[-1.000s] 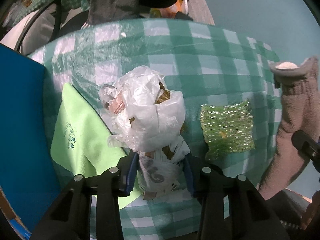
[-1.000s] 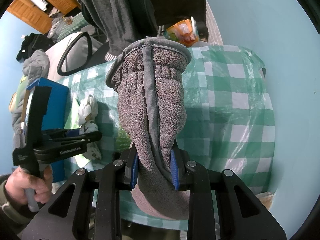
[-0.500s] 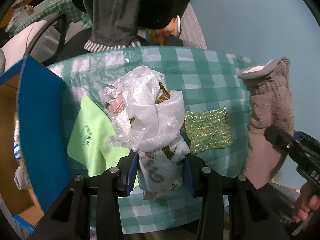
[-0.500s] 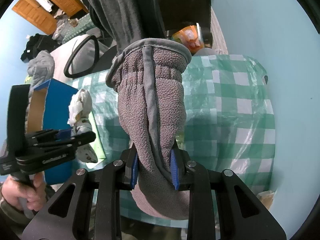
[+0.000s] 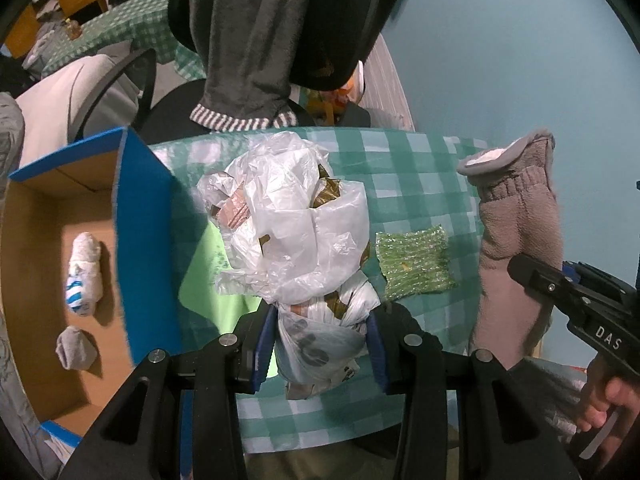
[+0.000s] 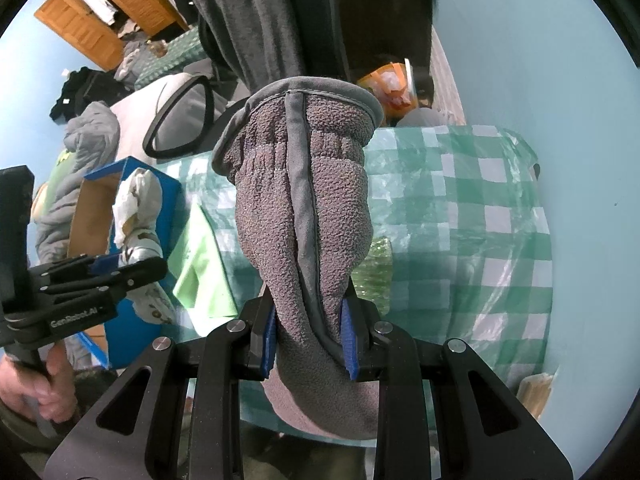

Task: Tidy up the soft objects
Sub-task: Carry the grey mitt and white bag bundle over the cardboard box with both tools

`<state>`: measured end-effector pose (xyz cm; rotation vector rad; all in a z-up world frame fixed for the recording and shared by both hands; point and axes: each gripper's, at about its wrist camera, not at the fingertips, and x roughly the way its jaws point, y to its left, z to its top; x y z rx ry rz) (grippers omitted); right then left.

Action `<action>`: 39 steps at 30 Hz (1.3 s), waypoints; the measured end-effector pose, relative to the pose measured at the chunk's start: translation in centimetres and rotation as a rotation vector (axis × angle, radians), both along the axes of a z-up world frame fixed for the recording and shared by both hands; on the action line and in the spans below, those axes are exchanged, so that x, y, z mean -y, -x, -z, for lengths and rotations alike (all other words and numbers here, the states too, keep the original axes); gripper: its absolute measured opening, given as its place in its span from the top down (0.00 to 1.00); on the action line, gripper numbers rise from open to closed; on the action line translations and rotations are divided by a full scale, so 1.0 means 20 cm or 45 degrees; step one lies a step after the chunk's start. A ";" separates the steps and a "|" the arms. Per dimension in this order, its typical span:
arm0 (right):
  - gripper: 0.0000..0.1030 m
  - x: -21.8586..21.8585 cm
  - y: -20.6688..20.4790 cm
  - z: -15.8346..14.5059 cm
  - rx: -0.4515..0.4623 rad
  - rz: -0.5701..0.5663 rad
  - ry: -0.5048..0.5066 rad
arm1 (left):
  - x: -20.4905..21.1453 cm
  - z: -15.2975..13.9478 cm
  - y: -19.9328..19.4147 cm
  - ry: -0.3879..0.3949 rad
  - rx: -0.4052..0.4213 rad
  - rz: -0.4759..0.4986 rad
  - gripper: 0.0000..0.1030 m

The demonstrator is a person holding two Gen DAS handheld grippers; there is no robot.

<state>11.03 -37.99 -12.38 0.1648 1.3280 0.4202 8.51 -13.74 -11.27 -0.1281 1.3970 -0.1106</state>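
Pale blue floor (image 6: 580,80), wooden cabinet (image 6: 100,12), black office chair (image 5: 256,20) draped with grey garment (image 5: 248,40)

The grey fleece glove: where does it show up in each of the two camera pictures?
Left wrist view: the grey fleece glove hangs at the right edge, cuff up.
Right wrist view: it fills the centre, clamped in the right gripper.
Shared landmark: the green sparkly pad on the checked tablecloth.

Your left claw (image 5: 322,344) is clamped on a crumpled white plastic bag (image 5: 296,236), lifted clear above the green-checked bench (image 5: 404,176). Under it lie a light green cloth (image 5: 208,288) and a green sponge (image 5: 414,262). To your left, the blue box (image 5: 140,216) holds two rolled socks. Your right claw (image 5: 532,268) pinches a grey fleece glove (image 5: 520,224).
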 end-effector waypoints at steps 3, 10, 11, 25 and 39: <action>0.76 -0.02 0.00 -0.02 0.008 -0.008 -0.001 | -0.03 -0.04 0.03 -0.003 0.017 -0.007 0.60; 0.76 -0.07 0.02 -0.06 0.027 -0.023 -0.006 | -0.11 -0.10 0.08 -0.006 0.047 -0.021 0.60; 0.76 -0.08 0.02 -0.07 0.030 -0.025 -0.008 | -0.12 -0.12 0.08 -0.007 0.051 -0.021 0.60; 0.76 -0.23 0.01 -0.14 0.063 -0.080 -0.036 | -0.28 -0.22 0.17 -0.009 0.091 -0.087 0.60; 0.76 -0.48 0.01 -0.18 0.075 -0.167 -0.067 | -0.53 -0.26 0.28 -0.016 0.105 -0.195 0.60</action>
